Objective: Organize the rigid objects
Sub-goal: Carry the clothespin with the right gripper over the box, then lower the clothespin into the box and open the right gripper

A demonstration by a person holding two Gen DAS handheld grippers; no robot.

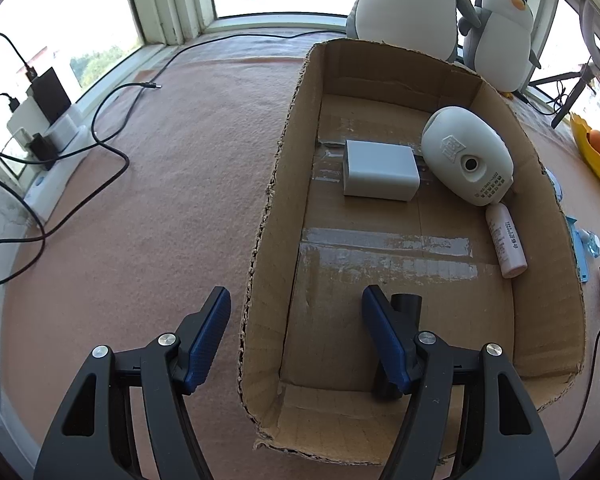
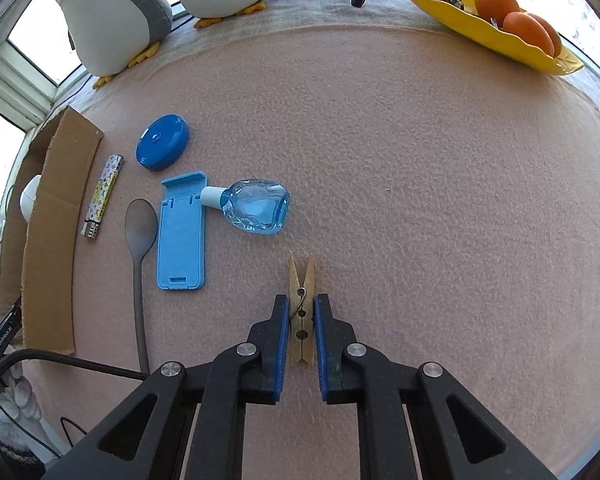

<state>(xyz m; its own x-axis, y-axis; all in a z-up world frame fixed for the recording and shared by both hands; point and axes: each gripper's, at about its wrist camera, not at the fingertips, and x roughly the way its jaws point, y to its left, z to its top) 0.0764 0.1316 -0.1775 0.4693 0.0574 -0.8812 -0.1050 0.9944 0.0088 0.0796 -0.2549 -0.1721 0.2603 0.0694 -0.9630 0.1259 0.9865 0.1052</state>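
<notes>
Sorting loose hard items into the cardboard box (image 1: 556, 248) is the job as I read it; the box sits on the pink felt mat (image 2: 420, 168) with its open top facing up so things can be dropped in from above.

Already inside: a grey rectangular block (image 1: 378, 176), a white rounded bottle lying base toward me (image 1: 466, 156), a small white tube (image 1: 506, 242) against the right wall, and a dark cylinder (image 1: 406, 304) partly hidden behind my left finger.

Still out on the mat, lined up just beside the box wall, probably staged for short carries: patterned lighter (image 2: 102, 196), grey spoon (image 2: 140, 248), blue phone stand (image 2: 182, 232), blue round case (image 2: 163, 142), clear blue bottle (image 2: 254, 210) with its white cap touching the stand.

Right gripper (image 2: 302, 316): fingers nearly together, blue pads flanking the wooden clothespin (image 2: 301, 312) at its spring end, forked tips pointing away. Pads look in contact on both sides, so I judge it a pinch across the width. Can't tell whether it is off the mat.

Left gripper (image 1: 296, 312): spread wide, holding nothing, straddling the box's left wall, one finger outside and one over the interior. Looks like a standby pose.

Next move, my guess: carry the clothespin left over the box rim and release.
</notes>
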